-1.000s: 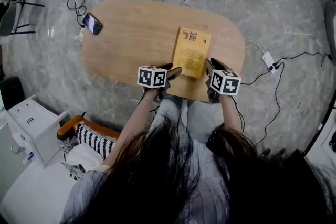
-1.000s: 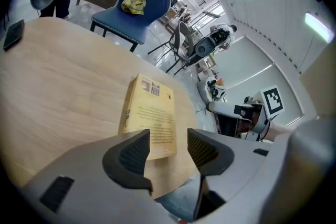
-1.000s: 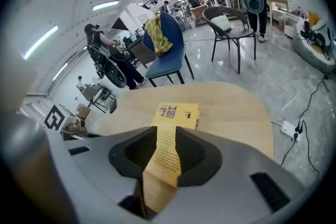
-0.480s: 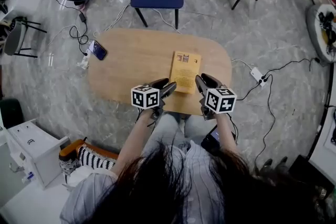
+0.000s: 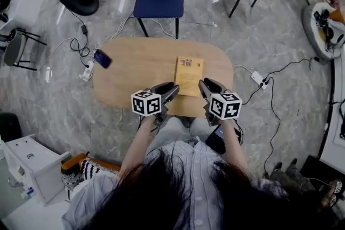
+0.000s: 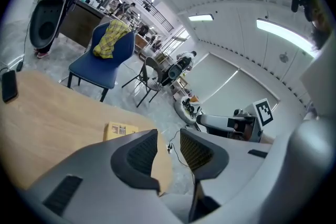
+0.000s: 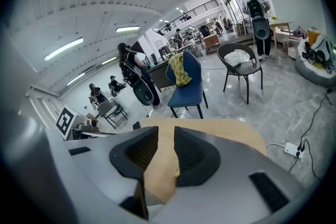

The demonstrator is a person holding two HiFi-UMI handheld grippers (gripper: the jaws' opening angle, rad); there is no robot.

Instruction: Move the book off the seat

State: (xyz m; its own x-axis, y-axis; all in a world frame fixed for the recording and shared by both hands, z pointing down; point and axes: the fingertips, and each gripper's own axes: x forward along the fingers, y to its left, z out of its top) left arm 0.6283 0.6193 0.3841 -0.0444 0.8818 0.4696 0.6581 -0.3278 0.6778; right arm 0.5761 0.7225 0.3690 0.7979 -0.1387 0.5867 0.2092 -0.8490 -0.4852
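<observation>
lying flat — thin yellow book [image 5: 189, 76] on oval wooden table [image 5: 135, 67]

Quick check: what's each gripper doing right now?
Left gripper: open, jaws closing, nothing between them.
Right gripper: open, jaws closing, nothing between them.

Left gripper [image 5: 170, 88], right gripper [image 5: 203, 85] are hovering over the table's [image 5: 135, 62] near edge, both jaws closing, nothing between.
</observation>
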